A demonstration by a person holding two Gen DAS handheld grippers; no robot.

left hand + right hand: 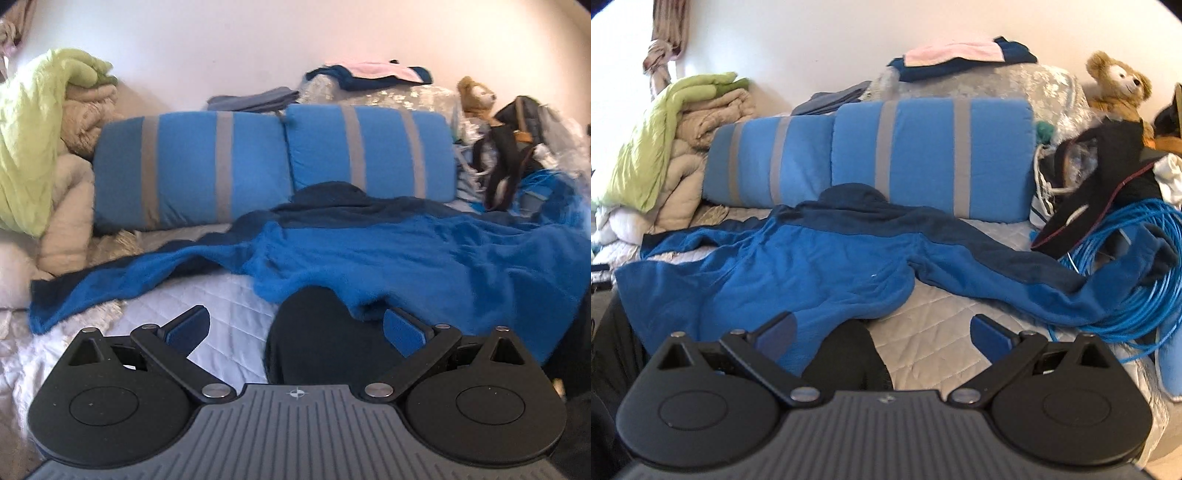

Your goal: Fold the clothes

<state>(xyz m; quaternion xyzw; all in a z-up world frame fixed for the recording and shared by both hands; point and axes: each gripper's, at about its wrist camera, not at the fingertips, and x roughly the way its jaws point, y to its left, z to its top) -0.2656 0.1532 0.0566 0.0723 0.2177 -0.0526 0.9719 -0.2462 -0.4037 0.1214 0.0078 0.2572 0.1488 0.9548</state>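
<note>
Left wrist view: the left gripper (293,328) hangs low over the quilt (225,306), jaws spread wide and holding nothing. A blue fleece (406,254) lies spread flat on the quilt just in front of the pillows (273,162), its dark hood touching them. Its near hem reaches the gripper's right pad (402,328). A dark shape sits between the fingers; I cannot tell what it is. Left of the pillows is a heap of bedding (44,140); behind them lie a few folded pieces (369,74).

Right wrist view: the right gripper (882,332) also has its jaws spread and empty, above the quilt (942,332). Here the fleece (798,266) shows whole: body in front of the pillows (886,155), one sleeve (1015,273) running out to the right of them, ending on a coil of cable (1137,266). The hem lies at the gripper's left pad (775,334). A teddy (1119,85) and a dark bag (1108,177) sit to the right of the pillows.

As for progress, the fleece looks laid out but not yet folded: both sleeves are out and the hem is unturned. The folded pieces behind the pillows may be finished work. I judge that all the folds on this garment are left, starting with a grip on the hem or a sleeve.
</note>
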